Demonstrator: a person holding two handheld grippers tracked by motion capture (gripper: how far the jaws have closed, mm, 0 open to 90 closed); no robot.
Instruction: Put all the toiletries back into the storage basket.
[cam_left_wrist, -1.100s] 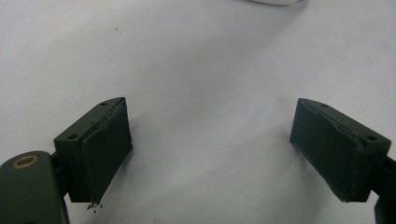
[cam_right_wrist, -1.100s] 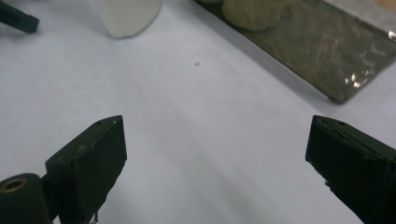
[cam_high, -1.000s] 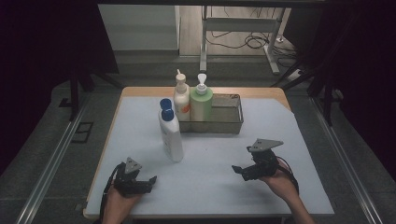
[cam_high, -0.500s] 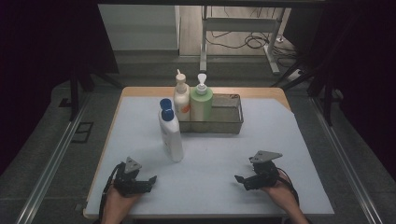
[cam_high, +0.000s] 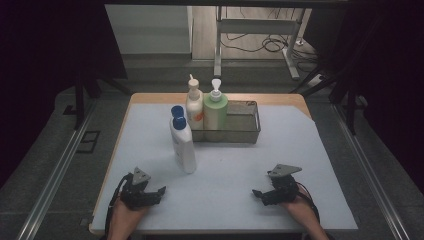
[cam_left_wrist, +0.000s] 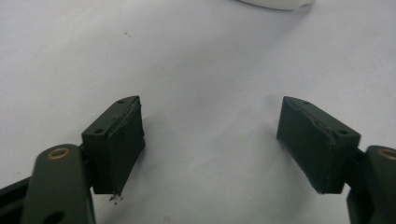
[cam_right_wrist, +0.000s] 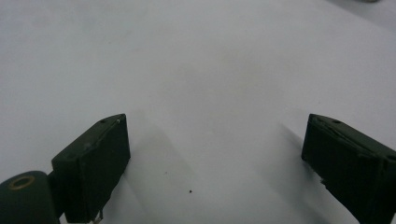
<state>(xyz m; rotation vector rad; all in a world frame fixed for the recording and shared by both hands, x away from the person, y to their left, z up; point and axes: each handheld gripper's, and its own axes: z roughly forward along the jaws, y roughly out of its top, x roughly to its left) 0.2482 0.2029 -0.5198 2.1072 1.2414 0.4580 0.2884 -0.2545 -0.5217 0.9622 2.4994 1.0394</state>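
My left gripper (cam_high: 160, 190) rests low on the pale mat (cam_high: 225, 165) at the front left, jaws pointing right. In the left gripper view the left gripper (cam_left_wrist: 210, 116) is open; its jaws have just been closing a little with bare mat between them. At the front right lies my right gripper (cam_high: 256, 193), pointing left; the right gripper view shows the right gripper (cam_right_wrist: 215, 135) open wide over bare mat. A white bottle with a blue cap (cam_high: 183, 147) stands mid-left, a second blue-capped bottle (cam_high: 177, 111) right behind it. The white bottle's base (cam_left_wrist: 275, 3) peeks in at the top of the left gripper view.
A wire basket (cam_high: 245, 131) stands at the back centre, holding a cream pump bottle (cam_high: 194, 107) and a green pump bottle (cam_high: 215, 111) at its left end. The wooden table edge (cam_high: 150, 98) borders the mat; dark floor and rails lie beyond.
My right gripper has sunk down to the mat and drawn nearer the front edge. The left gripper has stayed in place, and the bottles have not moved.
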